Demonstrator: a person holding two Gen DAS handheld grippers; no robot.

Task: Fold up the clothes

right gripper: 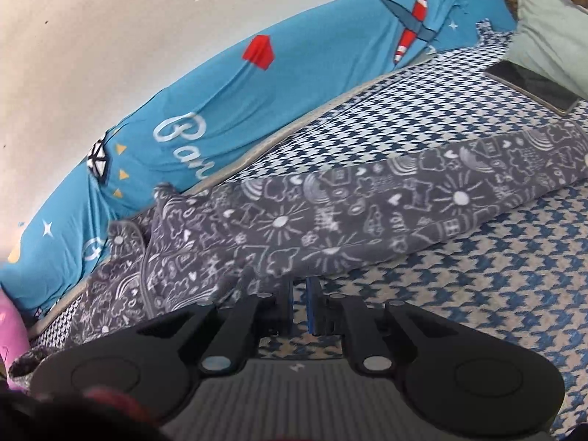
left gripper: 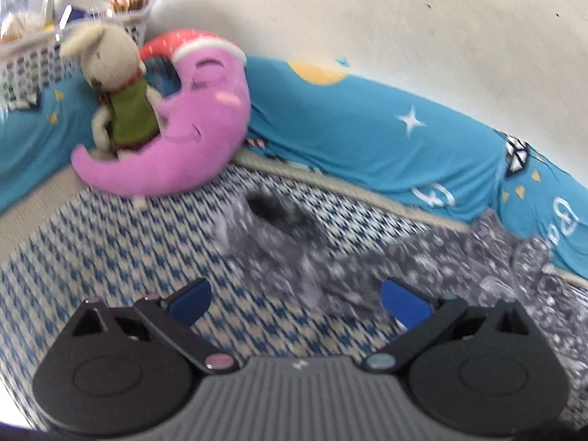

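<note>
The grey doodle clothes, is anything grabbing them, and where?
The right hand-held gripper looks pinched shut on the near edge of the grey doodle-print fleece garment, though the contact is partly hidden. The left hand-held gripper is open, holding nothing.

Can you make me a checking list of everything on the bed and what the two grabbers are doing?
Surface: bed cover, blue-and-beige houndstooth.
Job's things: grey doodle-print garment, stretched long, not yet folded.
Clutter: pink moon plush, rabbit toy, phone, white basket.
Grippers: left gripper open, empty, above the garment; right gripper fingers nearly together at the garment's edge, grip unclear.
Cables: nothing seen.
Surroundings: blue printed bolster along a white wall.
</note>
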